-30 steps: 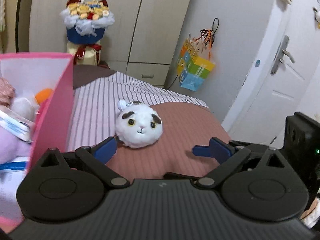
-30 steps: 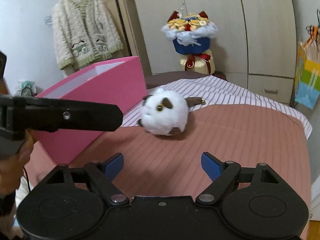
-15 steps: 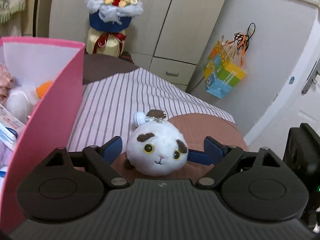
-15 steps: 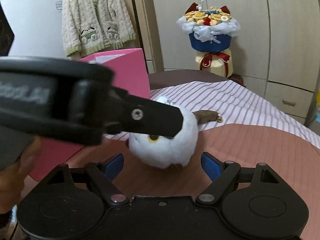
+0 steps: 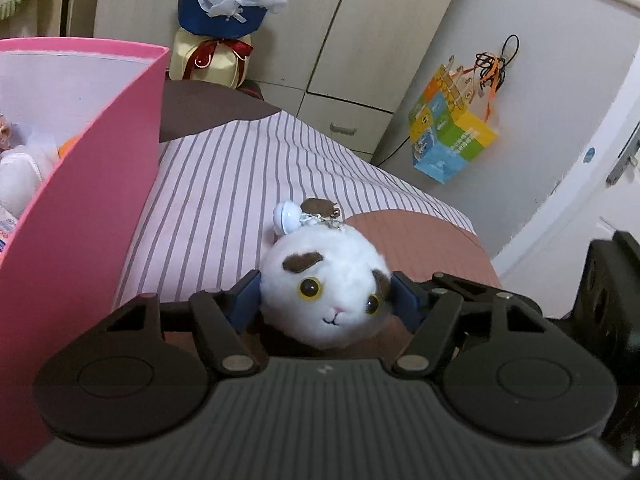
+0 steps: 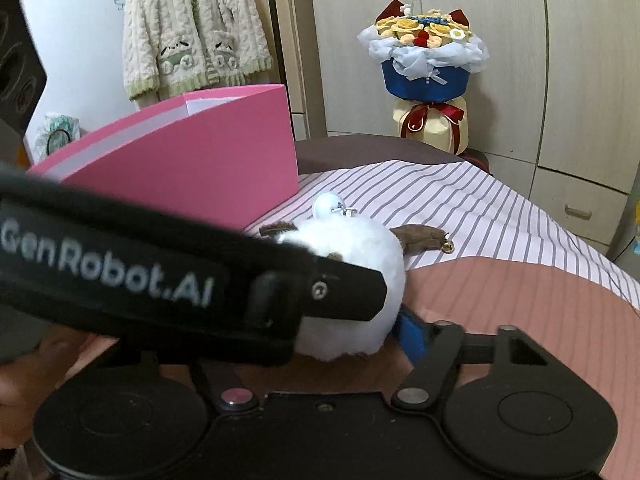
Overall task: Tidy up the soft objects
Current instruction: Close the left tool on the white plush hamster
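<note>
A round white plush toy (image 5: 328,280) with brown patches, yellow eyes and a small bell lies on the bed. My left gripper (image 5: 324,292) is closing around it, and both blue pads touch its sides. In the right wrist view the same plush toy (image 6: 360,248) sits in my right gripper (image 6: 324,328), which is also closing. Its right pad (image 6: 410,330) presses the fur. Its left pad is hidden behind the left gripper's black finger (image 6: 344,292). An open pink box (image 5: 100,184) with soft toys inside stands just left of the plush.
The bed has a striped sheet (image 5: 248,168) and a brown cover (image 6: 500,312). A flower bouquet (image 6: 428,52) stands by the wardrobe beyond the bed. A colourful paper bag (image 5: 452,136) hangs on the wall. A cardigan (image 6: 192,32) hangs behind the pink box (image 6: 192,160).
Both grippers have come forward to the plush toy and their jaws have narrowed onto it. The left gripper now crosses the right wrist view.
</note>
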`<state>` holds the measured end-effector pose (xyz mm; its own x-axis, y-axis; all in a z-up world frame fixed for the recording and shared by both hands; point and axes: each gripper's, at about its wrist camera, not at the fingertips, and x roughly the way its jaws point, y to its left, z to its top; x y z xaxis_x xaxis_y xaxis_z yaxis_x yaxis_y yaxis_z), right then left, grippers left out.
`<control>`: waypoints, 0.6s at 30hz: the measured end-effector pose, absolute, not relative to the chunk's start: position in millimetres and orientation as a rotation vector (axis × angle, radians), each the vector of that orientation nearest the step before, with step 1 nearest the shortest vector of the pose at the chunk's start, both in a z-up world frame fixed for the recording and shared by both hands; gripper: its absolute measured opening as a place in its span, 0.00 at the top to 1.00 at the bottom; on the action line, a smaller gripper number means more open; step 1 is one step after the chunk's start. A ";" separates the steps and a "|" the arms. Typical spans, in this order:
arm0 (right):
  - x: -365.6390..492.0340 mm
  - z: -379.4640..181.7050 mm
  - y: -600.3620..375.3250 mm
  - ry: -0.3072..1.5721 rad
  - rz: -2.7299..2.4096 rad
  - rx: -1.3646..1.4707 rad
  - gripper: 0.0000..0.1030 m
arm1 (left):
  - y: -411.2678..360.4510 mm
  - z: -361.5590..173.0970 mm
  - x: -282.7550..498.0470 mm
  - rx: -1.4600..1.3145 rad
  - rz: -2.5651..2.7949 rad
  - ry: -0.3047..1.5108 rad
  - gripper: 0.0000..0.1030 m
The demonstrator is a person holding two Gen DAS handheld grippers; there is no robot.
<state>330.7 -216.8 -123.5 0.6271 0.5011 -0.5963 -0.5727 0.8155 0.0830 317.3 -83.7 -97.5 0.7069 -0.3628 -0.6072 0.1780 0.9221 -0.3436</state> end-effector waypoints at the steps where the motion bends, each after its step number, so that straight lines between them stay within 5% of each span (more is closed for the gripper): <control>1: 330.7 -123.7 -216.2 0.638 0.609 -0.125 0.34 | -84.3 -97.4 316.1 -0.264 -0.302 0.725 0.34; 18: 284.1 -107.9 -221.8 0.628 0.559 -0.041 0.37 | -93.4 -74.5 267.1 -0.132 -0.374 0.694 0.37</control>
<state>284.1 -221.8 -107.9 0.6671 0.4831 -0.5670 -0.5075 0.8520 0.1288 267.1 -93.4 -74.5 0.7057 -0.3789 -0.5987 0.2921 0.9254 -0.2414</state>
